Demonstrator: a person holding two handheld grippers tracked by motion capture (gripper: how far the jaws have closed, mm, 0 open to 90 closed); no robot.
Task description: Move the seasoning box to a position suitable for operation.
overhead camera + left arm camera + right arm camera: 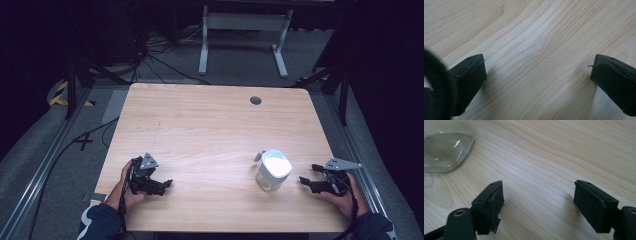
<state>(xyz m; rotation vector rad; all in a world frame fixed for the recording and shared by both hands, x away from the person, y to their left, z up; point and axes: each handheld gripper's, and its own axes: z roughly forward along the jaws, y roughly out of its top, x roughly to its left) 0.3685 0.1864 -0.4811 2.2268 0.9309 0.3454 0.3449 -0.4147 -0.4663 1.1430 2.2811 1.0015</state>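
A clear glass jar (272,171) with a white lid stands upright on the wooden table (210,125), front right. My right gripper (307,174) rests low just right of the jar, open, with nothing between its jaws. In the right gripper view the jar's glass base (446,147) sits off the upper left, apart from that gripper (539,192), whose jaws stand wide over bare wood. At the front left, my left gripper (166,184) lies near the table edge, pointing right. It is open (537,66) with only wood grain between its pads.
A round cable hole (255,100) lies near the table's far edge. Beyond the table, a white desk frame (245,30) stands on the grey floor, with cables (90,137) trailing at the left.
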